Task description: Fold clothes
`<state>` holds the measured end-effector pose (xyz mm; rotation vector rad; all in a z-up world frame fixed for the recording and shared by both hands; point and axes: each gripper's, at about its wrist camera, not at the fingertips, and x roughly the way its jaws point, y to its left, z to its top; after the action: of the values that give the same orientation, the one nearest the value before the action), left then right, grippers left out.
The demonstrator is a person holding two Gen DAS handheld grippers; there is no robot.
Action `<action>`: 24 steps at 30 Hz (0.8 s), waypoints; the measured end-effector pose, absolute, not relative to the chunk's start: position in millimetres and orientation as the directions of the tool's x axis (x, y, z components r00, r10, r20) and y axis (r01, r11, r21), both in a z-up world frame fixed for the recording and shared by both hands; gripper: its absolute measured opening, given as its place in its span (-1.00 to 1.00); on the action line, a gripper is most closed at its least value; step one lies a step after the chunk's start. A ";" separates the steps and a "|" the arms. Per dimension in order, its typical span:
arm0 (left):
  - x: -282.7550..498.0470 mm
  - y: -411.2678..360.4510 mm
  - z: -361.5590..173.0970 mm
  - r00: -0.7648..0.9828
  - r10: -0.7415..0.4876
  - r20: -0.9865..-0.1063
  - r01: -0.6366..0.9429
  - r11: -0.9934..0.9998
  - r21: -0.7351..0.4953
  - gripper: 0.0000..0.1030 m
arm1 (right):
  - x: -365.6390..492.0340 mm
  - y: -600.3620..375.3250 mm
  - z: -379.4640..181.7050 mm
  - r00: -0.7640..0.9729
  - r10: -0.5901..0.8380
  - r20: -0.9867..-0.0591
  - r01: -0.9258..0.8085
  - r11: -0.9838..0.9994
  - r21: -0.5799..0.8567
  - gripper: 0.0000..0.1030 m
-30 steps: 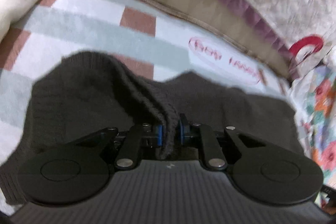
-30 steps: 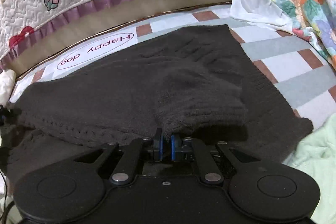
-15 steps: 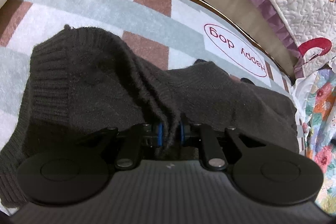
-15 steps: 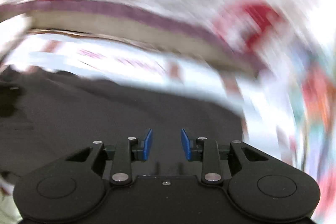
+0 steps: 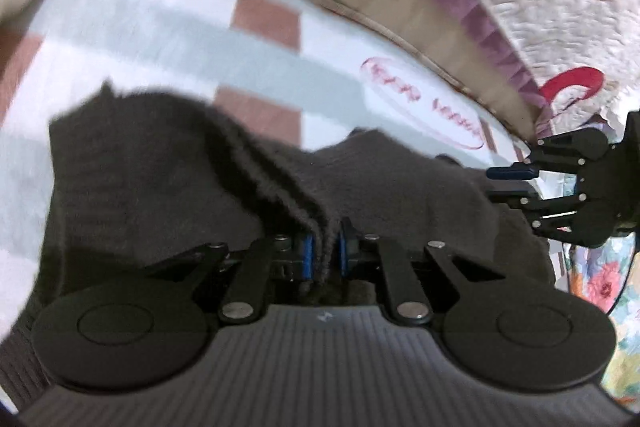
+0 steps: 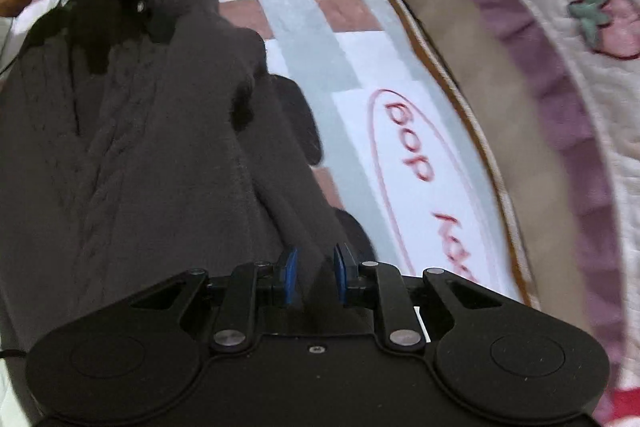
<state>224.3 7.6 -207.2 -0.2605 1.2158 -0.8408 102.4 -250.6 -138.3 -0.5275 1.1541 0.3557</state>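
Dark brown knitted sweater (image 6: 132,131) spread across the checked white, grey and brick-red blanket (image 6: 304,27), one gripper pinching it.

The left gripper (image 5: 325,259) lies low over the knit, its blue pads clamped on a raised ridge of the ribbed fabric. The right gripper (image 6: 314,277) hovers level above the sweater's edge beside the red "Happy dog" oval label (image 6: 424,179), jaws parted with nothing between them.
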 end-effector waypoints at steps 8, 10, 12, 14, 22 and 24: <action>222.5 1.5 -212.5 0.080 -0.670 -0.738 0.461 0.681 -0.569 -0.79 | 123.9 -253.5 -159.9 0.400 0.046 -0.915 -0.418 0.898 -0.138 -0.02; 222.1 2.5 -210.8 0.089 -0.682 -0.726 0.468 0.672 -0.574 -0.79 | 132.8 -259.1 -160.5 0.428 0.082 -0.900 -0.345 0.935 -0.079 -0.04; 222.5 7.9 -206.1 0.109 -0.718 -0.688 0.471 0.646 -0.600 -0.79 | 141.0 -265.0 -158.1 0.454 0.105 -0.885 -0.274 0.961 -0.027 -0.87; 223.8 13.2 -200.8 0.140 -0.749 -0.648 0.474 0.625 -0.621 -0.79 | 147.1 -270.7 -155.3 0.453 0.095 -0.886 -0.215 0.977 -0.005 -0.89; 225.0 2.2 -214.9 0.175 -0.693 -0.699 0.491 0.677 -0.548 -0.78 | 162.0 -289.8 -150.0 0.434 0.055 -0.899 -0.036 0.998 0.044 -0.76; 226.3 1.5 -216.2 0.174 -0.700 -0.693 0.484 0.674 -0.559 -0.76 | 165.8 -294.6 -148.7 0.428 0.046 -0.903 0.009 0.998 0.055 -0.46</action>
<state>226.3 1.5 -216.2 -0.2305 1.1132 -0.8494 165.8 -294.6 -148.7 0.0546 1.1287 0.0229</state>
